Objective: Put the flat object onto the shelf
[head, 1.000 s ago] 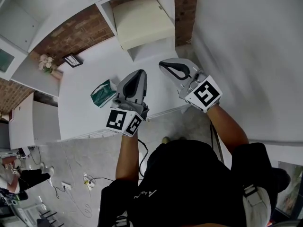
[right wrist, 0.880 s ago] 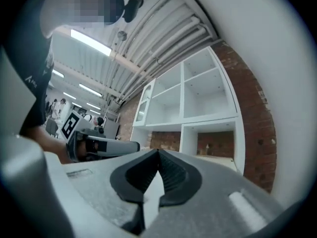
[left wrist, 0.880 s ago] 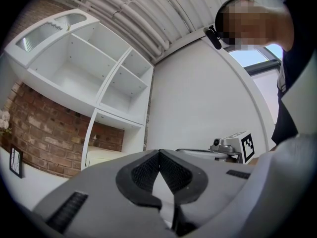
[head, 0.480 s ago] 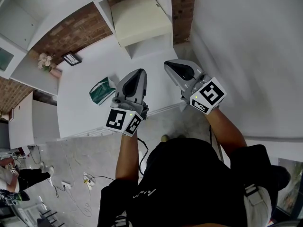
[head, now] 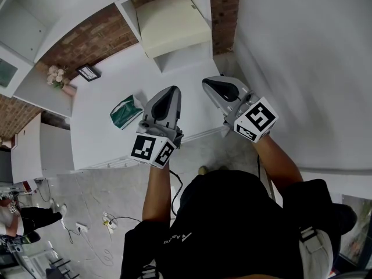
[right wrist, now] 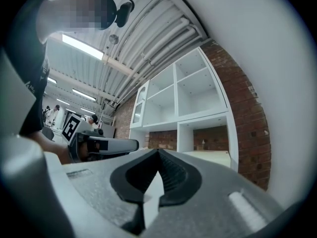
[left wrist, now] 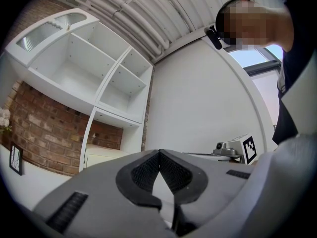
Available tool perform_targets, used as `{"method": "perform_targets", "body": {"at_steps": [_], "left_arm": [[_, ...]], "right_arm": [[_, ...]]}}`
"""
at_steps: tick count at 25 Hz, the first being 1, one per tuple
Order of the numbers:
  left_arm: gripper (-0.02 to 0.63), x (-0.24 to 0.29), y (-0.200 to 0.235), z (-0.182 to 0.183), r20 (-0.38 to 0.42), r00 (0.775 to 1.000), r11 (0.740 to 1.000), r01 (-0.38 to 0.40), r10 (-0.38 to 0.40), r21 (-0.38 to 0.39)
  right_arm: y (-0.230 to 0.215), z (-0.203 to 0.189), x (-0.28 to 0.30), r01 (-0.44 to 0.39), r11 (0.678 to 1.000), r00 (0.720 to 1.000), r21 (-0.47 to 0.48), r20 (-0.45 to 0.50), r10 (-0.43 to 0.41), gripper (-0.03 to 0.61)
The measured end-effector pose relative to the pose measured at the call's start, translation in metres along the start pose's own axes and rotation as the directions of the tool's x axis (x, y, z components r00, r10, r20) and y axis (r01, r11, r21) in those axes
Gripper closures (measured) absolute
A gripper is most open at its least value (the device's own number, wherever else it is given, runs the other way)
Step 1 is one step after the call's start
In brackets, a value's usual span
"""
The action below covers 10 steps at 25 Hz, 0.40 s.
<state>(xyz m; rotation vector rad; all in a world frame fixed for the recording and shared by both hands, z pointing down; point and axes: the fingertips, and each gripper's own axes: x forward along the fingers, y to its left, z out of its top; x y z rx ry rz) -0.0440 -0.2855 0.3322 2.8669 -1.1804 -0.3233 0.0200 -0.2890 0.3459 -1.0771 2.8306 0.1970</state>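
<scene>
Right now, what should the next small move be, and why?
Probably open the left gripper and reach toward the green flat packet on the white counter: both grippers' fingers are shut on nothing, the packet lies untouched beside the left one, and the right gripper is farther off.

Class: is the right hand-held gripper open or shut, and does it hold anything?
Shut and empty. The right hand-held gripper, in its own view, has its jaw tips touching, with nothing between them.

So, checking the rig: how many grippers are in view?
2. The left gripper hangs over the white table near the green packet; the right gripper, nearer the wall.
</scene>
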Motion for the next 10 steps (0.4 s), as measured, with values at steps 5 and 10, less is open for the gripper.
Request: {"method": "perform_targets", "body": {"at_steps": [5,10], "left_arm": [[0.615,-0.0011,-0.0011,0.0007,0.005,1.000,1.000,-0.001,0.001,-0.002],[0.615,-0.0046,-0.0011,0.0019,0.010,1.000,1.000,-0.001,0.001,-0.006]], "right_arm": [[0.0044,0.0018,-0.0002,-0.015,1.000,1.000,-0.019,0.001,0.015,0.577],[0.0066,0.0019,-0.0005,-0.014,1.000,1.000,-0.023,0.002,0.014,0.577]]}}
